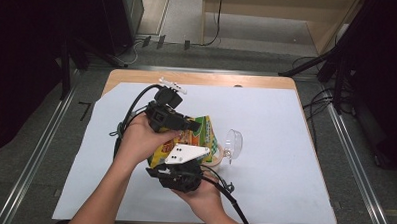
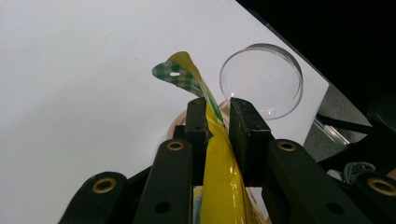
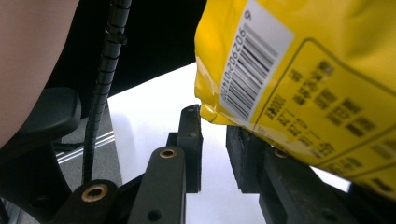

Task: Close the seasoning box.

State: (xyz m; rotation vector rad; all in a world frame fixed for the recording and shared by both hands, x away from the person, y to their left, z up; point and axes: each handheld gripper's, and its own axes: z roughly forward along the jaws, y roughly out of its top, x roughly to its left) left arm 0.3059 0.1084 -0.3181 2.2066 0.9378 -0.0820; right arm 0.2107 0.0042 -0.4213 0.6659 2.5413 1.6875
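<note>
**Two hand-held grippers, one snack bag, and a bowl waiting to be knocked over**

Forearms come in from the bottom of the high view, each hand wrapped around a hand-held gripper, and both meet at a yellow snack bag held up just above the white sheet on the counter.

The left hand-held gripper is clamped on the bag's top edge; in the left gripper view the yellow film runs straight up between its jaws, with the green-checked corner flopping over above them. The right hand-held gripper is trickier. Its jaws stand a little apart, and the bag's bottom corner sits over the far jaw rather than between the two, so I'd call it open, not gripping.

What could go wrong: if the right one closes now, I reckon it catches only air or a sliver of corner, and the bag swings from the left grip alone. A hard tug on that thin top edge could also tear it or let it slip. The clear plastic bowl lies just beside the bag, easy to bump.

Readable stuff: a barcode on the back, digits partly legible, roughly "902902". The panel text is too blurred.
</note>
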